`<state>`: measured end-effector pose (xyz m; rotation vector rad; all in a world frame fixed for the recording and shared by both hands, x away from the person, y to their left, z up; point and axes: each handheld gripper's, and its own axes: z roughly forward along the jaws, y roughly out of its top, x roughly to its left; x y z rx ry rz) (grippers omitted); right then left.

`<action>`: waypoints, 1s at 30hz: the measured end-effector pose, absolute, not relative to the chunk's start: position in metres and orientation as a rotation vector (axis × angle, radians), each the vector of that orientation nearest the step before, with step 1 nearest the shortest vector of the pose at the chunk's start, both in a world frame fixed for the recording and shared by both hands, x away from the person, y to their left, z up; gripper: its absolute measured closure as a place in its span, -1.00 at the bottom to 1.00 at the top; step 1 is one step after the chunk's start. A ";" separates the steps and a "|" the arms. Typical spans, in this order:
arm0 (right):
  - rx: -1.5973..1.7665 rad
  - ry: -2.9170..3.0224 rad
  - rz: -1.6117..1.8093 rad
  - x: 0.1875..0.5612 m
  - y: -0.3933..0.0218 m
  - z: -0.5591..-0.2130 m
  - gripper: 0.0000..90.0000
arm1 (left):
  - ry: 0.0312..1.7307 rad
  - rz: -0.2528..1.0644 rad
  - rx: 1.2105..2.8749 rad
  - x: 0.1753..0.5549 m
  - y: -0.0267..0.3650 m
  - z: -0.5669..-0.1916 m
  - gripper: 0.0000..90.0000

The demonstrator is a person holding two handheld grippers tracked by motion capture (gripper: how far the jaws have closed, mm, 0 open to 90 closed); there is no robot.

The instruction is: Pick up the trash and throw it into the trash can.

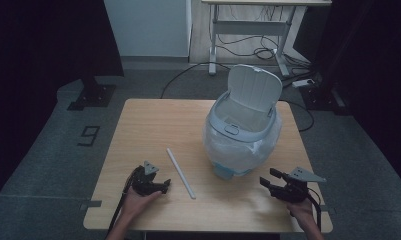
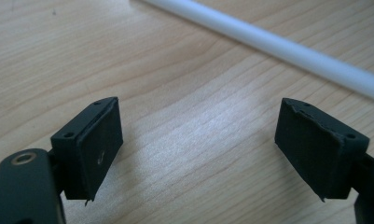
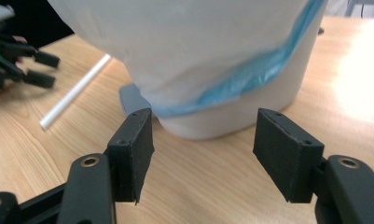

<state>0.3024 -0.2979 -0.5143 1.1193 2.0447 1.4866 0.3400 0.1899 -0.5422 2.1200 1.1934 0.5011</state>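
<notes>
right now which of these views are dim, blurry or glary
High view: dim overall, black at both sides, though the bin and white tube read clearly. Left gripper view: sharp wood grain with a soft sheen between the open jaws. Right gripper view: bin slightly soft up close, washed-out glare on the table at right.

High view sits above the near edge of the wooden table (image 1: pixel 138 125), looking forward and down, pretty far off. Left gripper view hugs the tabletop, angled down at the white tube (image 2: pixel 278 46). Right gripper view is low too, facing the lined bin (image 3: pixel 212 56) close up. All three catch that tube, and the right one also sees the left gripper (image 3: pixel 33 67) farther off
</notes>
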 end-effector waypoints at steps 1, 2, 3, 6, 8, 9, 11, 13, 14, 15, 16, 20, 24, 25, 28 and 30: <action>1.123 2.050 1.479 0.303 -0.298 -0.516 -0.18 | 1.194 0.504 2.109 0.339 0.190 -0.540 -0.67; 1.136 2.057 1.466 0.303 -0.298 -0.520 -0.18 | 1.193 0.508 2.098 0.339 0.190 -0.538 -0.67; 1.143 2.058 1.459 0.304 -0.297 -0.522 -0.18 | 1.195 0.510 2.089 0.339 0.190 -0.536 -0.67; 1.154 2.061 1.447 0.304 -0.297 -0.525 -0.18 | 1.199 0.539 2.071 0.338 0.187 -0.530 -0.67; 1.166 2.058 1.443 0.304 -0.296 -0.526 -0.17 | 1.195 0.534 2.069 0.339 0.186 -0.527 -0.67; 1.166 2.058 1.443 0.304 -0.296 -0.526 -0.17 | 1.193 0.537 2.066 0.340 0.185 -0.525 -0.67; 1.179 2.049 1.447 0.303 -0.296 -0.526 -0.17 | 1.191 0.529 2.056 0.341 0.184 -0.522 -0.67; 1.179 2.051 1.442 0.303 -0.296 -0.527 -0.18 | 1.192 0.522 2.058 0.344 0.181 -0.520 -0.67; 1.178 2.052 1.436 0.303 -0.296 -0.528 -0.17 | 1.196 0.519 2.059 0.345 0.180 -0.520 -0.68; 1.179 2.055 1.431 0.302 -0.295 -0.528 -0.18 | 1.200 0.516 2.057 0.347 0.179 -0.520 -0.68; 1.180 2.056 1.428 0.302 -0.296 -0.528 -0.17 | 1.204 0.510 2.061 0.349 0.178 -0.520 -0.68; 1.200 2.034 1.433 0.301 -0.301 -0.528 -0.17 | 1.220 0.481 2.066 0.356 0.173 -0.520 -0.68; 1.217 2.019 1.426 0.302 -0.304 -0.528 -0.18 | 1.247 0.469 2.063 0.365 0.167 -0.521 -0.68; 1.221 2.017 1.425 0.302 -0.305 -0.528 -0.17 | 1.247 0.469 2.063 0.365 0.167 -0.521 -0.68; 1.221 2.014 1.422 0.302 -0.306 -0.528 -0.18 | 1.255 0.462 2.064 0.372 0.160 -0.521 -0.68; 1.221 2.014 1.421 0.302 -0.306 -0.528 -0.17 | 1.261 0.448 2.060 0.376 0.156 -0.522 -0.68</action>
